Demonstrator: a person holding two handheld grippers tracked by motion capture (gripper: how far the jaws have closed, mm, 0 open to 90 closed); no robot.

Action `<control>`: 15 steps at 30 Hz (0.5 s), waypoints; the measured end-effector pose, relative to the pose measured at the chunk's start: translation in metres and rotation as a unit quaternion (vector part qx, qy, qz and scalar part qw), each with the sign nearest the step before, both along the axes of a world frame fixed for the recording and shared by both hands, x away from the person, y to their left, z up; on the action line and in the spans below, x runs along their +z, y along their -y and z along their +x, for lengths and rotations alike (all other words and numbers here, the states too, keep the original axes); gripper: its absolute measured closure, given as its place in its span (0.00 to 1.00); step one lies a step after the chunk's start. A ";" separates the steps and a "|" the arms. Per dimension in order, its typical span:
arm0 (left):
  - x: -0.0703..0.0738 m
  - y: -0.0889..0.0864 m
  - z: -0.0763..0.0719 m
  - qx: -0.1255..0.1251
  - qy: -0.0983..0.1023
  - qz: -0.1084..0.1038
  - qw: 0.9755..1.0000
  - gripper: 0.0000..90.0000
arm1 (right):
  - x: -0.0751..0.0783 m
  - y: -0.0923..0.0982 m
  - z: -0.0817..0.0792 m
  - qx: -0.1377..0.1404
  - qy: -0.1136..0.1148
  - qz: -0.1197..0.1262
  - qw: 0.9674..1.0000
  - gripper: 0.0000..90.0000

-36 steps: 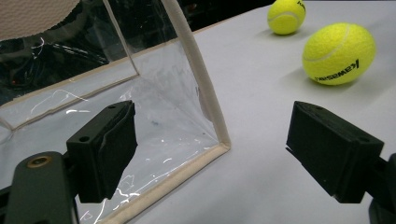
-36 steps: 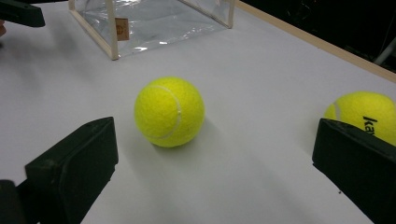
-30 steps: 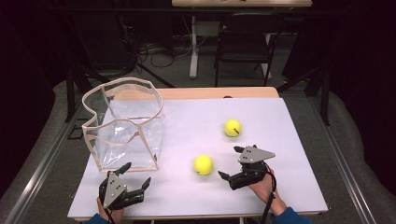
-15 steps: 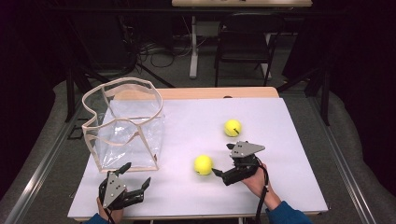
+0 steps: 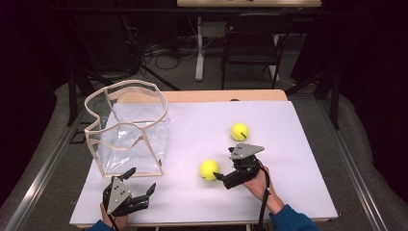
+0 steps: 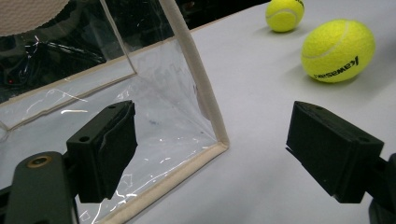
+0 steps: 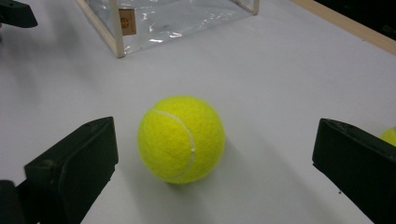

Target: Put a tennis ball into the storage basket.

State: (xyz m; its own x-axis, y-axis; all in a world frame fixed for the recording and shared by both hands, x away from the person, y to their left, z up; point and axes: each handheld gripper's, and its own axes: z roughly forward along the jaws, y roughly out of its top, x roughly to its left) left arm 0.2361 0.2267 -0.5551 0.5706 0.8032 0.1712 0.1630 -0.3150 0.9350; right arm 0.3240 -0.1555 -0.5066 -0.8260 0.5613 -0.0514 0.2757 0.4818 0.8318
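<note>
Two yellow tennis balls lie on the white table (image 5: pixel 298 183). The near ball (image 5: pixel 209 169) (image 7: pixel 181 138) sits just ahead of my right gripper (image 5: pixel 222 168) (image 7: pixel 212 178), which is open with its jaws wide on either side of the ball and not touching it. The far ball (image 5: pixel 239 131) (image 6: pixel 284 14) lies farther back. My left gripper (image 5: pixel 141 181) (image 6: pixel 219 154) is open and empty at the front left, pointing at the near corner of a clear plastic bag (image 5: pixel 130 130) (image 6: pixel 205 102) with beige trim. The near ball (image 6: pixel 338 51) also lies beyond its right jaw.
The bag (image 7: pixel 163 18) stands upright with its mouth open at the table's left. A black chair (image 5: pixel 250 43) and cables are on the floor beyond the table's far wooden edge (image 5: pixel 216 95). Metal rails run along both sides.
My right gripper has moved left and forward, so its open jaws now flank the near ball. The left gripper, both balls and the bag have stayed put.
</note>
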 end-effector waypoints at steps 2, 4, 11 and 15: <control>0.000 0.000 0.000 -0.001 0.001 -0.002 1.000 0.18 | -0.001 -0.002 0.001 0.003 -0.008 -0.004 1.000 0.00; 0.000 0.000 0.000 -0.001 0.000 0.000 1.000 0.18 | -0.001 -0.004 0.002 0.008 -0.013 -0.005 1.000 0.00; 0.000 0.000 0.000 0.001 0.001 0.000 1.000 0.18 | -0.003 -0.011 0.006 0.018 -0.032 -0.015 0.999 0.00; 0.000 0.001 -0.001 0.001 0.004 0.001 1.000 0.18 | -0.005 -0.014 0.008 0.022 -0.046 -0.024 0.998 0.00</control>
